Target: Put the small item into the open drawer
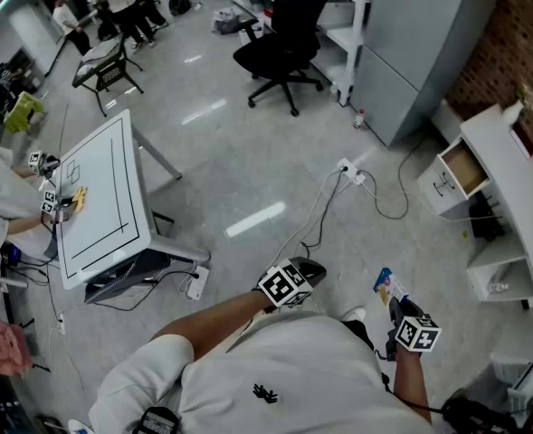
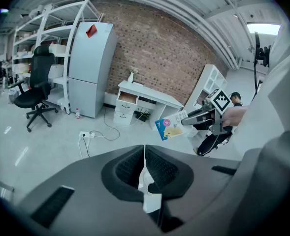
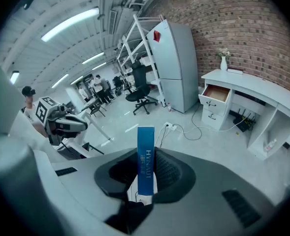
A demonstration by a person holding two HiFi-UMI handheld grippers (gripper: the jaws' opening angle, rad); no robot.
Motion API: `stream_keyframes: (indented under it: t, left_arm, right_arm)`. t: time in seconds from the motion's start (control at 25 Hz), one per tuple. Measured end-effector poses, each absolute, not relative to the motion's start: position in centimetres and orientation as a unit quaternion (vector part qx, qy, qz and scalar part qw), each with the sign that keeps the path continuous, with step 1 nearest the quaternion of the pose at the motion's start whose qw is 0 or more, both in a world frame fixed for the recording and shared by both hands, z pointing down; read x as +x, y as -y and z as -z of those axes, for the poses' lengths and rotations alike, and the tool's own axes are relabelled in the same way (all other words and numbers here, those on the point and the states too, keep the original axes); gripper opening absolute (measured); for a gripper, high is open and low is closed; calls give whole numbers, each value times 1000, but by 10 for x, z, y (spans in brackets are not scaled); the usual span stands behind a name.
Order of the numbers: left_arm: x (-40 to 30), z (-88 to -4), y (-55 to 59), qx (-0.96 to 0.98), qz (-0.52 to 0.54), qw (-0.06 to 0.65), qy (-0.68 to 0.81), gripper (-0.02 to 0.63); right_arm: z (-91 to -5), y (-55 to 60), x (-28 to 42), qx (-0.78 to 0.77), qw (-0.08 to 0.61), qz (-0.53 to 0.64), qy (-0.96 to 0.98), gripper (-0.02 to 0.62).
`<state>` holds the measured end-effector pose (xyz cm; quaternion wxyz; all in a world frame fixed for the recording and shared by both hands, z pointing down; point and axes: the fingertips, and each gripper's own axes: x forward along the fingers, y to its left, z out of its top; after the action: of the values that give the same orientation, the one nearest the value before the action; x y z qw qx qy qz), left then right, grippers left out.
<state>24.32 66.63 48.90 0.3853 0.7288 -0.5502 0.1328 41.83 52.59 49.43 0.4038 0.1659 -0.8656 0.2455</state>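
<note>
My right gripper point(image 1: 398, 309) is shut on a small flat blue packet point(image 1: 387, 287), held upright above the floor. In the right gripper view the packet's narrow blue edge point(image 3: 145, 151) stands between the pads of that gripper point(image 3: 145, 175). From the left gripper view the packet's blue and yellow face point(image 2: 167, 128) shows beyond the left gripper point(image 2: 145, 167), whose jaws are shut with nothing in them. The left gripper point(image 1: 304, 271) hovers to the left of the right one. The open drawer point(image 1: 465, 168) point(image 3: 216, 93) point(image 2: 127, 98) is in a white desk point(image 1: 510, 165) against the brick wall, some way ahead to the right.
A power strip point(image 1: 351, 172) with cables lies on the floor before the desk. A tall grey cabinet point(image 1: 411, 43) and a black office chair point(image 1: 284, 34) stand further back. A white table point(image 1: 103, 197) with a person's grippers is at the left.
</note>
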Motion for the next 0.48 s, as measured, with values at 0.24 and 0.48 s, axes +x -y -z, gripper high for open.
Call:
stream_keyframes:
  t: [0.24,0.48]
  left_arm:
    - [152,-518,-630,686,-144,372,609,29]
    - [187,-533,-563,720,-140,358,578,29]
  right_arm:
    - [-531,-481,336,133,386,-243,880,97]
    - [-562,-445,366,171,371,-267,873,97]
